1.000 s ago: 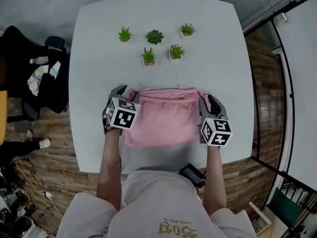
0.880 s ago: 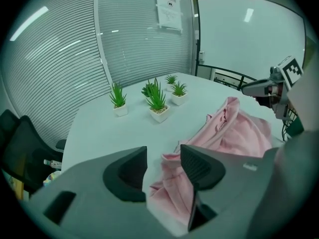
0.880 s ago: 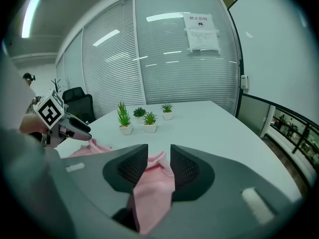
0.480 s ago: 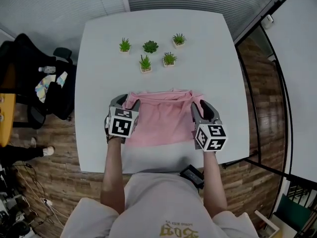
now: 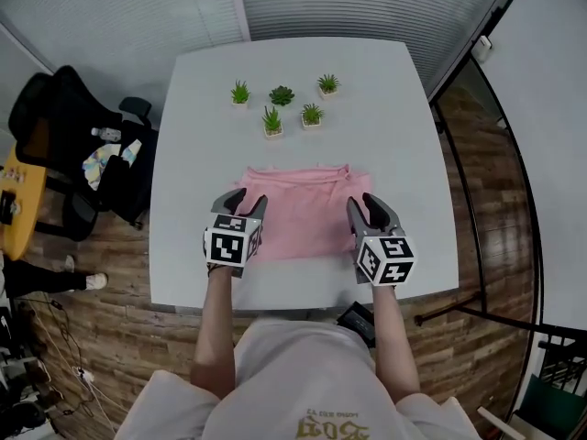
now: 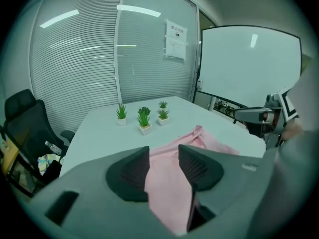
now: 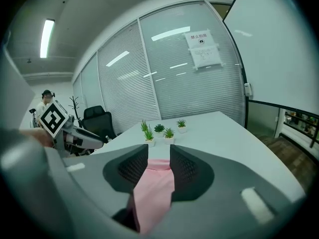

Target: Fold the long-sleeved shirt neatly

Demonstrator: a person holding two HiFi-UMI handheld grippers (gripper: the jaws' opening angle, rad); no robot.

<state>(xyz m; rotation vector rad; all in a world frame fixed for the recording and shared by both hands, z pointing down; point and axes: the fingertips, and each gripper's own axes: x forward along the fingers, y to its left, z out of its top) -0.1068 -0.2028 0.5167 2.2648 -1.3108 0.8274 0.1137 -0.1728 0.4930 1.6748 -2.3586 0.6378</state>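
pinching the near edge at its two corners, the left gripper [image 5: 246,204] and right gripper [image 5: 367,207] each clamp pink cloth between their pads; the left jaws have just been closing further on it. the long-sleeved shirt [image 5: 303,204] lies on the white table [image 5: 193,108] as a compact rectangle, sleeves out of sight. probably a last fold remains, carried toward the potted plants [image 5: 280,108].

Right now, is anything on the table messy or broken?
Nothing is spilled or broken. Only the pink long-sleeved shirt looks a bit untidy: its far edge is rumpled, not straight. The five potted green plants stand upright on the white table.
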